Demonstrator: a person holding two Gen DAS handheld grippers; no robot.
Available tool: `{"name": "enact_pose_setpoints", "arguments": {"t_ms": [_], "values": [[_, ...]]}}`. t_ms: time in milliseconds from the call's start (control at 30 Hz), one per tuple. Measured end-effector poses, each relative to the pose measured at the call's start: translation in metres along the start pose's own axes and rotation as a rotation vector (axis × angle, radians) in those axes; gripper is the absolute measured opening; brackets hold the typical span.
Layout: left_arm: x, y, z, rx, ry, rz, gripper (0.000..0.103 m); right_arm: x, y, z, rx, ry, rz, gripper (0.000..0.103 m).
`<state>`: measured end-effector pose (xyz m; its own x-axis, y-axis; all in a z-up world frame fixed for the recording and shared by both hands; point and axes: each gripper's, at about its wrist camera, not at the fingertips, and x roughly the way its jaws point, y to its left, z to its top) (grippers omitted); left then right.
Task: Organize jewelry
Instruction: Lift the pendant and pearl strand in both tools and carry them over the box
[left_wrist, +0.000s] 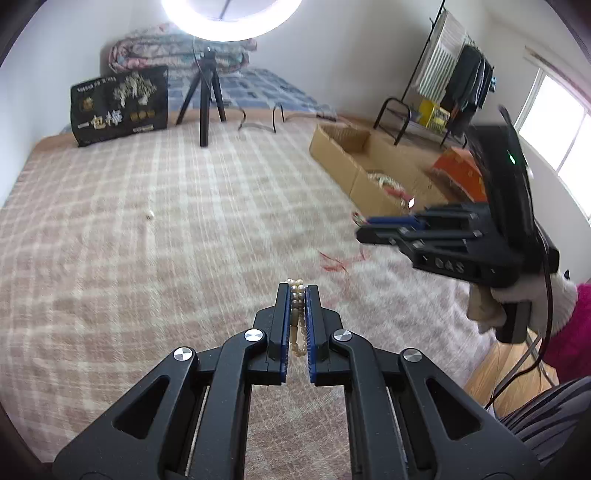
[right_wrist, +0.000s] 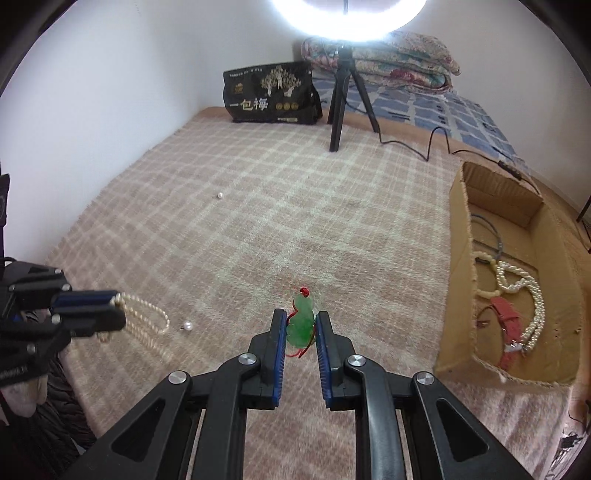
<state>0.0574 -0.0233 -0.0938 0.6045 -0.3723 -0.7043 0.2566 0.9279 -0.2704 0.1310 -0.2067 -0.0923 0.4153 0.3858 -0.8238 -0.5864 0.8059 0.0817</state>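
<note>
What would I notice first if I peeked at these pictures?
Probably the bright green gourd-shaped pendant on a red cord, pinched in the right gripper above the pink checked blanket. Next, the cream pearl strand clamped in the left gripper. On the right sits an open brown cardboard box already holding pearl necklaces.

Checked pink-and-cream blanket (right_wrist: 258, 221) over a bed. Lying on it: loose pearl (right_wrist: 219, 195) at ten o'clock, cardboard box (right_wrist: 458, 258) at three, tripod (right_wrist: 340, 107) and black bag (right_wrist: 271, 94) at twelve.
</note>
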Motion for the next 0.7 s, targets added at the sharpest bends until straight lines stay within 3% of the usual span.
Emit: {"name": "enact_pose_setpoints", "arguments": {"t_ms": [333,700], "values": [[-0.016,-0.004,0.019,-0.004,-0.041,-0.022,0.005,-0.068,-0.002,-0.004,0.008,-0.088,-0.031,0.014],[-0.01,-0.024,0.052,0.048,-0.057,-0.051,0.005,-0.111,-0.032,-0.011,0.021,-0.092,-0.12,0.014]]}}
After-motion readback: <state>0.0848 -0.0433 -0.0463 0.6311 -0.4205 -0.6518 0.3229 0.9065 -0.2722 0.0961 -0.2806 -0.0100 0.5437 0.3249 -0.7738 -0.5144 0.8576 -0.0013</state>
